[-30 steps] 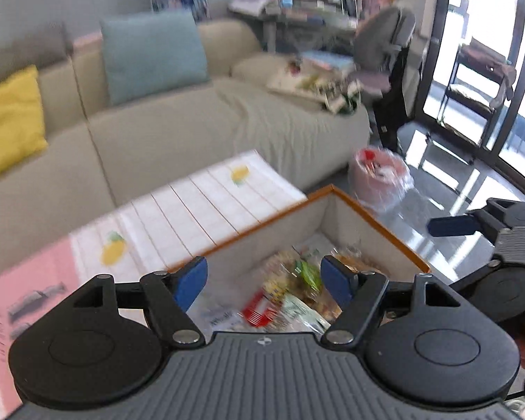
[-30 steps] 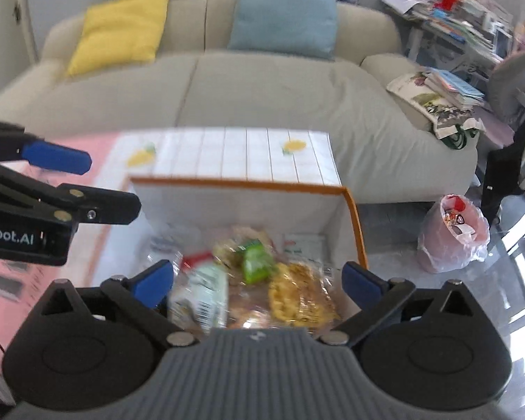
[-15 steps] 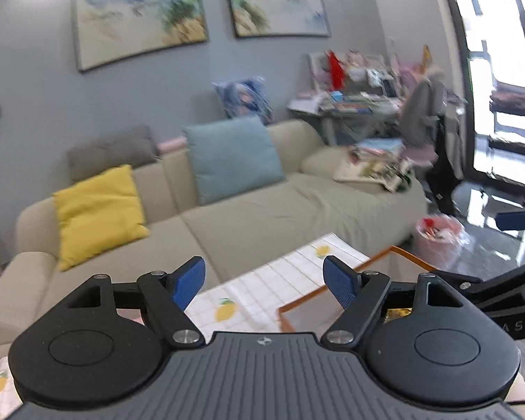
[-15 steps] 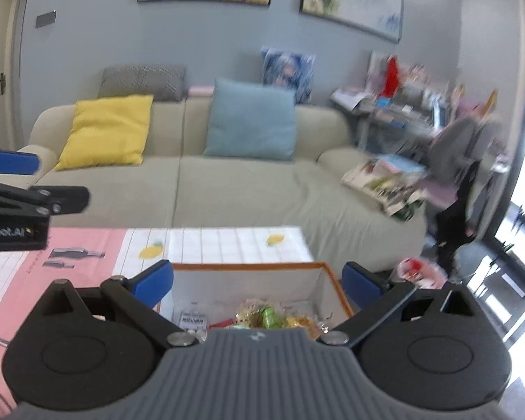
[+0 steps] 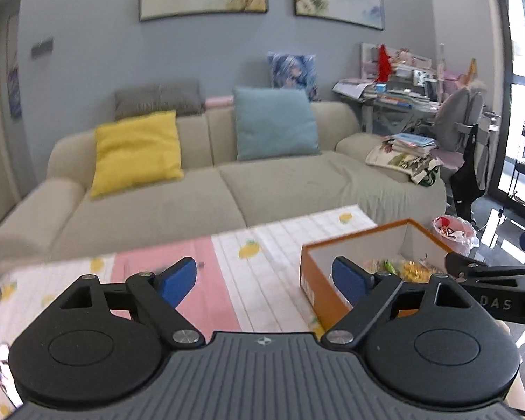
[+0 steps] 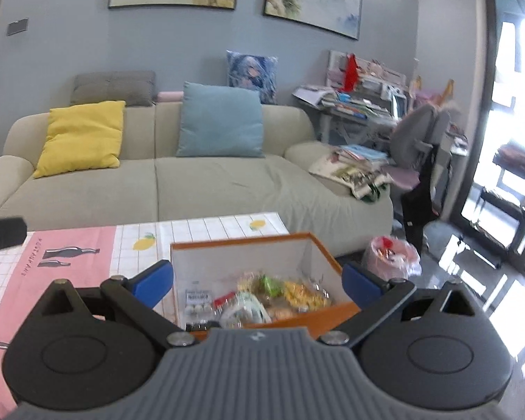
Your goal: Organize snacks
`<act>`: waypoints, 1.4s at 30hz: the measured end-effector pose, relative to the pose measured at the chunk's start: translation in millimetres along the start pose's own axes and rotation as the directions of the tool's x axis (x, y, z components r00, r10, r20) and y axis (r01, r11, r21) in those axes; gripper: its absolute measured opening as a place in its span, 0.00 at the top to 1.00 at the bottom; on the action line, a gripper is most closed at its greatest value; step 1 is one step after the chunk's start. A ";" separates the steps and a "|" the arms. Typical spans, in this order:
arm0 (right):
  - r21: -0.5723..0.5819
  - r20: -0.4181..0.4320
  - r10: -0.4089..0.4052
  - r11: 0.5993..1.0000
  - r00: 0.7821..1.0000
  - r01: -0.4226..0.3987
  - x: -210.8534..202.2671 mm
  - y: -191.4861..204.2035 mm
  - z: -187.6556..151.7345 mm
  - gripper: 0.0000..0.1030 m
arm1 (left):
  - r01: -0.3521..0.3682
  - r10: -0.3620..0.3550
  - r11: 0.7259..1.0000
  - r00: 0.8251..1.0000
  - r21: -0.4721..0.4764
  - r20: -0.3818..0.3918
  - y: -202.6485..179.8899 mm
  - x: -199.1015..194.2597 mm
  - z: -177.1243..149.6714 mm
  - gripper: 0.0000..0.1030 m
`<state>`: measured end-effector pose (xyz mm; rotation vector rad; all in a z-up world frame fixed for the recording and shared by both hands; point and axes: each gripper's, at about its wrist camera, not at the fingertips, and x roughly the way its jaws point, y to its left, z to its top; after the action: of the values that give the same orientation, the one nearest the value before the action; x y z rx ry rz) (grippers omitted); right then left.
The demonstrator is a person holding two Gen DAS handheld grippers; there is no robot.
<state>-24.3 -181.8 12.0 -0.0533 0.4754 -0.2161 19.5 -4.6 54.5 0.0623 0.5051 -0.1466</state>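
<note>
An orange-rimmed cardboard box (image 6: 308,239) with white inner walls stands on the table near its right end; it also shows in the left wrist view (image 5: 353,239). Several snack packets (image 6: 262,297) lie inside it, among them yellow, green and white ones. My right gripper (image 6: 257,280) is open and empty, held above the near edge of the box. My left gripper (image 5: 264,278) is open and empty, held over the table to the left of the box. The right gripper's arm shows at the right edge of the left wrist view (image 5: 497,280).
A table with a pink and white checked cloth (image 6: 70,255) carries the box. A beige sofa (image 6: 210,182) with yellow and blue cushions stands behind it. A pink rubbish bag (image 6: 392,257) sits on the floor at the right, beside a chair and a cluttered desk.
Both grippers have lifted and tilted up from looking down into the box to looking across the room. The left one has swung to the left of the box. Both stay open.
</note>
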 end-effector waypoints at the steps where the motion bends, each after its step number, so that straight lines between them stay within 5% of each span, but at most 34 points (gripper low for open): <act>1: -0.001 -0.002 -0.002 1.000 1.000 0.002 -1.1 1.7 -4.9 0.03 | -0.006 0.006 1.000 1.000 -0.008 -0.019 2.8 1.7 -5.4 0.01; 7: 0.020 -0.070 0.009 1.000 0.998 -0.008 8.6 2.0 -25.3 0.03 | -0.060 0.057 0.998 0.994 -0.034 -0.098 7.7 16.0 -24.4 0.01; 20: 0.037 -0.221 0.035 0.999 0.975 -0.027 34.1 4.9 -43.6 0.03 | -0.050 0.036 0.997 0.973 -0.057 -0.230 5.4 29.0 -50.5 0.01; 42: -0.027 -0.175 0.071 0.997 0.982 -0.077 26.1 14.3 -39.3 0.03 | -0.057 0.040 0.996 0.968 -0.061 -0.249 7.9 30.9 -48.1 0.01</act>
<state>-17.1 -173.5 -36.0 -0.0497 0.6539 -0.1403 24.5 4.0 -2.4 0.0265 0.7574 -0.0731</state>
